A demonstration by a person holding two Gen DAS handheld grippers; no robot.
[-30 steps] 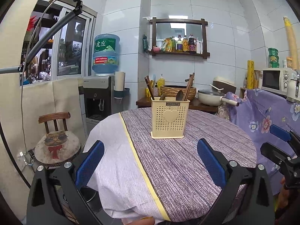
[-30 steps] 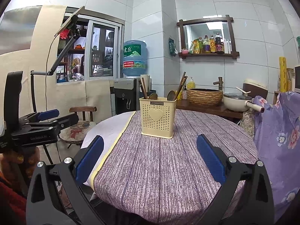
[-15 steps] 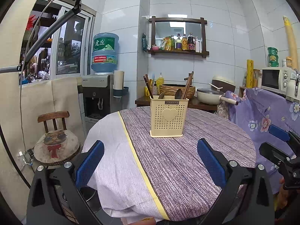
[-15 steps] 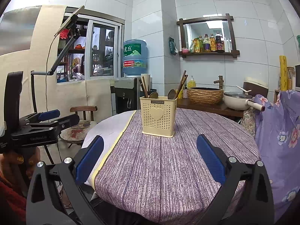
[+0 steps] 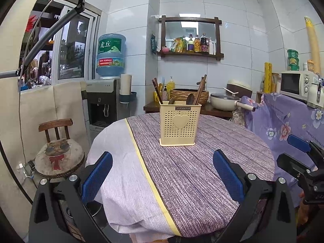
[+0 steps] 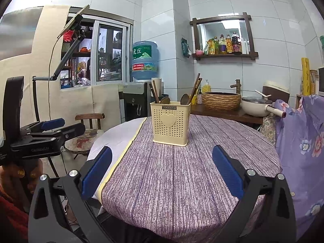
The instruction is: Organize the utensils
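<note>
A cream perforated utensil holder [image 5: 178, 124] with a heart on its front stands upright on the round table [image 5: 202, 172]; it also shows in the right wrist view [image 6: 170, 121]. Wooden chopsticks [image 5: 199, 90] and wooden spoons [image 5: 190, 99] stick out of it. My left gripper [image 5: 162, 174] is open and empty, held back at the table's near edge. My right gripper [image 6: 162, 172] is open and empty, also near the table's front edge. Each gripper shows at the side of the other's view: the right gripper [image 5: 299, 151], the left gripper [image 6: 48, 129].
A purple striped cloth [image 6: 182, 172] covers the table. A wooden chair [image 5: 58, 154] with a cat cushion stands at the left. A water dispenser [image 5: 105, 101], a side counter with a woven basket [image 6: 221, 100] and a pot [image 6: 257, 105] stand behind. A floral-covered piece [image 5: 283, 125] is at the right.
Both grippers have drawn slightly back and up from the table; the holder sits a little lower and smaller in view. Nothing was taken hold of or let go.
</note>
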